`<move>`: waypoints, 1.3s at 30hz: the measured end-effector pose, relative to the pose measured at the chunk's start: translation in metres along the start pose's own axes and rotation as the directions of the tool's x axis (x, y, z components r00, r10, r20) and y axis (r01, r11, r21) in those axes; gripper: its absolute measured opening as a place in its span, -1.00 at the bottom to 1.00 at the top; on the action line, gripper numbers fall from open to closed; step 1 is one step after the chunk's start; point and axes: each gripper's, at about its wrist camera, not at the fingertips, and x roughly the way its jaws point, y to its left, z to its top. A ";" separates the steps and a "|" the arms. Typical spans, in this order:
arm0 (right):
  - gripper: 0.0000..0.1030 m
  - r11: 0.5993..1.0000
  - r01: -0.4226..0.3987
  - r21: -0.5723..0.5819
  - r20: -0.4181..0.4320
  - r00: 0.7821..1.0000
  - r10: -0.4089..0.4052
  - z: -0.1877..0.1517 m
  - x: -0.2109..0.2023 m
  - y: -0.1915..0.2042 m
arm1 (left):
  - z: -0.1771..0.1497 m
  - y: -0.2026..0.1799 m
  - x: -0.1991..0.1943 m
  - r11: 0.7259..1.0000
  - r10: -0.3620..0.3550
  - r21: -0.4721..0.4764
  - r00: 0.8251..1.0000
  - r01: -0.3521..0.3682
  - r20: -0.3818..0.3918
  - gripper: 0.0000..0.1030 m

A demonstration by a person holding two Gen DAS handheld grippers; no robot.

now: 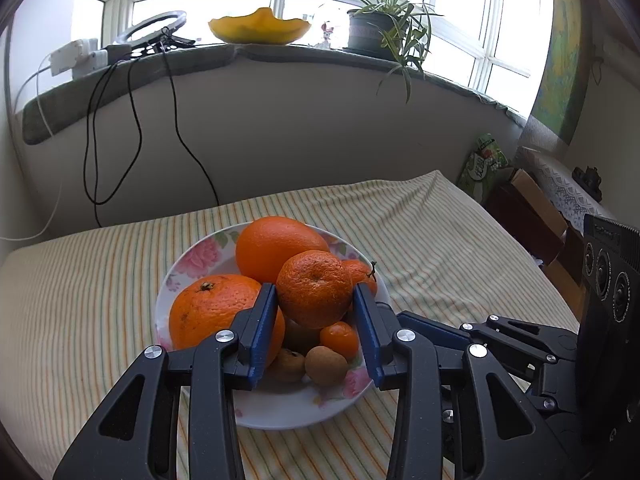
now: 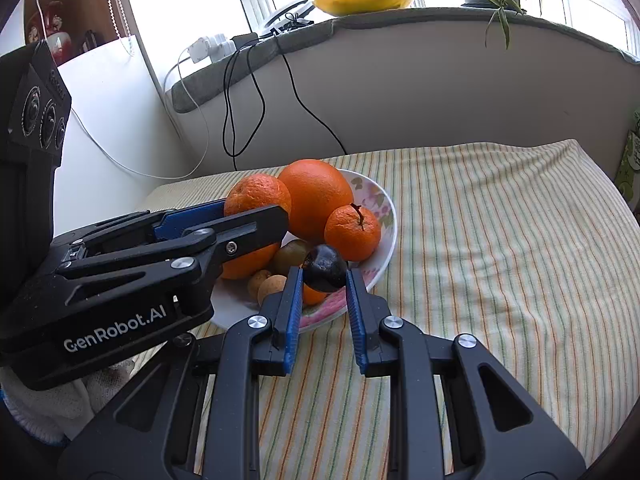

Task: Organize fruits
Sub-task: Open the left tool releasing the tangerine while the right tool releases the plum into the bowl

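Note:
A floral plate [image 1: 280, 412] on the striped cloth holds a big orange [image 1: 276, 246], a second orange [image 1: 212, 310], a stemmed mandarin [image 2: 352, 232], a kumquat [image 1: 339, 338], brown longans [image 1: 326, 366] and a green kiwi [image 2: 292, 256]. My left gripper [image 1: 316, 294] is shut on a mandarin [image 1: 315, 294] and holds it above the plate. In the right wrist view the left gripper [image 2: 256, 216] holds it [image 2: 256, 196]. My right gripper [image 2: 323, 274] is shut on a dark plum [image 2: 325, 268] over the plate's near rim [image 2: 320, 318].
The striped cloth [image 2: 500, 260] covers the table to the right of the plate. A windowsill [image 1: 280, 54] behind carries a yellow bowl [image 1: 260, 28], a potted plant [image 1: 372, 28] and a power strip with cables [image 1: 76, 54]. Boxes [image 1: 528, 200] stand at the right.

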 end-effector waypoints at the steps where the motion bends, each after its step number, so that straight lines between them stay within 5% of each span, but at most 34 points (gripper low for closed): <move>1: -0.56 1.000 -0.001 0.000 -0.001 1.000 0.001 0.000 0.001 0.000 | 0.000 0.000 0.000 1.000 -0.001 -0.002 1.000 0.001 0.000 -0.27; 14: -0.53 1.000 0.000 -0.028 -0.010 1.000 0.000 0.000 0.003 0.005 | 0.001 0.001 -0.003 1.000 -0.001 -0.001 1.000 0.001 0.005 -0.26; 16: -0.45 1.000 -0.003 -0.031 -0.009 1.000 0.003 0.000 0.003 0.006 | 0.001 0.001 -0.003 1.000 0.000 -0.001 1.000 0.000 0.005 -0.26; 18: -0.11 0.999 -0.003 -0.038 -0.003 1.000 0.002 0.000 0.002 0.007 | 0.001 0.001 -0.004 1.000 0.002 -0.002 1.000 -0.002 0.007 -0.25; 20: 0.02 0.999 -0.001 -0.045 0.012 1.000 0.002 -0.001 -0.001 0.007 | 0.002 0.002 -0.007 1.000 -0.001 -0.005 1.000 0.001 0.019 -0.09; 39: 0.17 0.998 -0.002 -0.055 0.036 0.999 0.004 -0.001 -0.025 0.014 | 0.000 0.002 -0.041 1.000 0.018 -0.023 0.997 -0.017 0.075 0.10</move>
